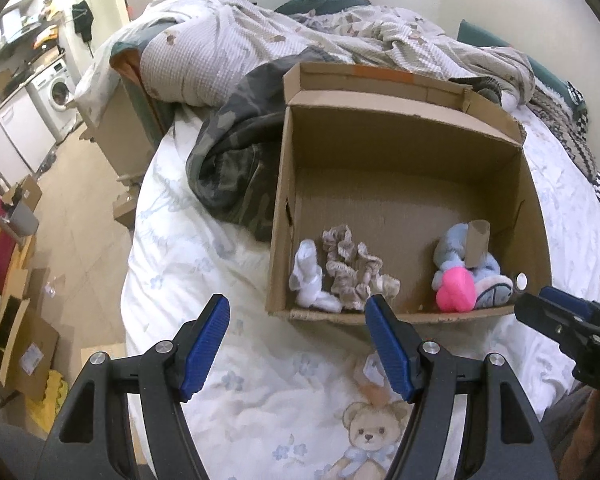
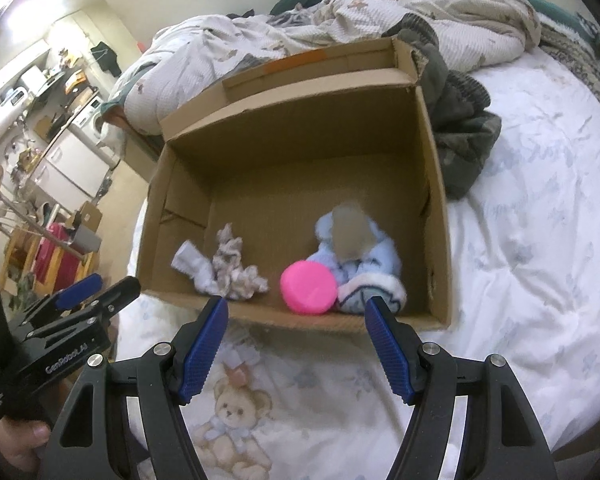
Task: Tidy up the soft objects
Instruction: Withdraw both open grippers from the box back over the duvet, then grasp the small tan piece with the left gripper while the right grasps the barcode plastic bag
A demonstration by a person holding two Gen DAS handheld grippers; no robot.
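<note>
An open cardboard box (image 1: 400, 152) (image 2: 300, 136) sits on the bed. Inside near its front wall lie a white sock (image 1: 310, 276) (image 2: 192, 264), a beige scrunchie bundle (image 1: 352, 268) (image 2: 236, 268), and a blue plush toy with a pink part (image 1: 468, 276) (image 2: 356, 264). My left gripper (image 1: 298, 308) is open and empty, just in front of the box's front left. My right gripper (image 2: 296, 310) is open and empty, in front of the box near the plush. Each gripper shows in the other's view, the right (image 1: 548, 308) and the left (image 2: 100, 284).
A white bedsheet (image 2: 520, 260) with a teddy print (image 1: 374, 436) covers the bed. A camouflage garment (image 1: 236, 152) lies left of and behind the box. A crumpled quilt (image 1: 260, 36) is behind it. Boxes and clutter stand on the floor (image 1: 80, 200) at left.
</note>
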